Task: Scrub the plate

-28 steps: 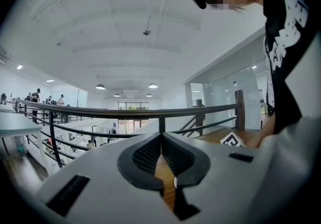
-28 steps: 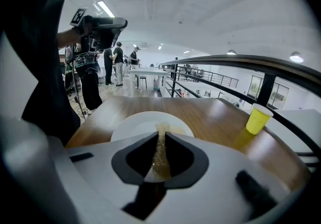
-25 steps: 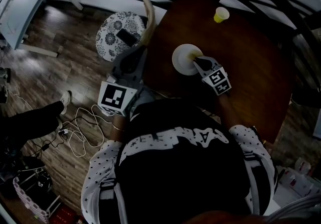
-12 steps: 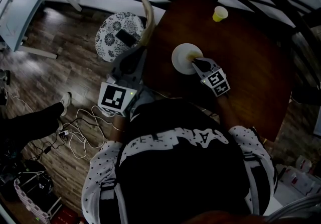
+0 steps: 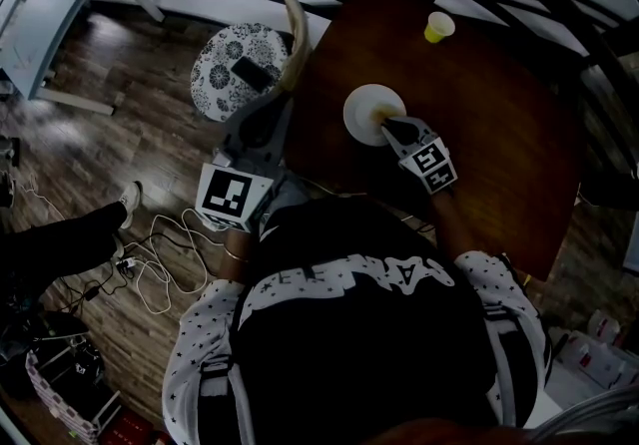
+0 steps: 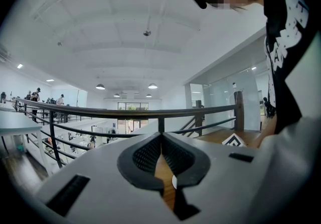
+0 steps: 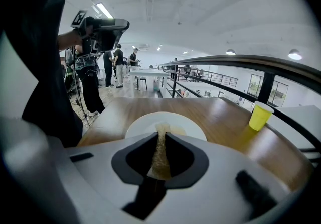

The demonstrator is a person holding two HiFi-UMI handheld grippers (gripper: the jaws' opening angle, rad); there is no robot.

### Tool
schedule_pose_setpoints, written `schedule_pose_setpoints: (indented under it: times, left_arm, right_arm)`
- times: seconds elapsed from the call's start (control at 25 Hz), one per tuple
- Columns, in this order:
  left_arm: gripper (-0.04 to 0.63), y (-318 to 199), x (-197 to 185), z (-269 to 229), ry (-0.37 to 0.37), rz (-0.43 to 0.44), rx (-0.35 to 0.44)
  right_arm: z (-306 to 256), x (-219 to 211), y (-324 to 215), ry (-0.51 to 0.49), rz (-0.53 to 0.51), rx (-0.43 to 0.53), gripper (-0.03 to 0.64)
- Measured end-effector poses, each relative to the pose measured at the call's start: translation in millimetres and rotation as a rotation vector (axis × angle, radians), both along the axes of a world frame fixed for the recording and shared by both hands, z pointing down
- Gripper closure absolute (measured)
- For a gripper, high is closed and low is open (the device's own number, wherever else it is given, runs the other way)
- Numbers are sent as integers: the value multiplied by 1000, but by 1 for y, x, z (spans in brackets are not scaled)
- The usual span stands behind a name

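Firmly clamped on a tan scrub pad (image 7: 160, 156), my right gripper (image 7: 161, 135) holds it against the white plate (image 7: 188, 123) near the wooden table's (image 5: 479, 134) edge. My left gripper (image 6: 161, 137), jaws closed and empty, hangs aside. Unbraced, the plate could skid off.

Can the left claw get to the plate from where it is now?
Probably yes. The left claw sits shut at the table edge beside the plate; bare table lies between, and the right claw with its scrub pad covers only the plate's right side.
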State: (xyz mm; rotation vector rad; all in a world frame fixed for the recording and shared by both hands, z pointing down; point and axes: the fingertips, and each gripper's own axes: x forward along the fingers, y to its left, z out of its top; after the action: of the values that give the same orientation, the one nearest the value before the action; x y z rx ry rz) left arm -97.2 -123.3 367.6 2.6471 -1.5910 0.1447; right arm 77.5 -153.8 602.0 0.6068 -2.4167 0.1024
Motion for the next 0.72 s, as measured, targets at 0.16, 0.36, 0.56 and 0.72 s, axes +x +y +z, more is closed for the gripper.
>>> schedule_pose_setpoints:
  times: [0.16, 0.36, 0.56, 0.72]
  left_arm:
    - [580, 1, -4, 1, 1, -3, -2]
    - [580, 5, -4, 0, 1, 0, 1]
    - [580, 6, -7, 0, 5, 0, 2]
    - [580, 8, -9, -1, 6, -4, 4]
  right_arm:
    - [1, -3, 1, -2, -1, -2, 568]
    - [0, -6, 6, -2, 0, -1, 568]
    - [0, -9, 10, -2, -1, -3, 568]
    - [-1, -11, 12, -3, -5, -4, 568]
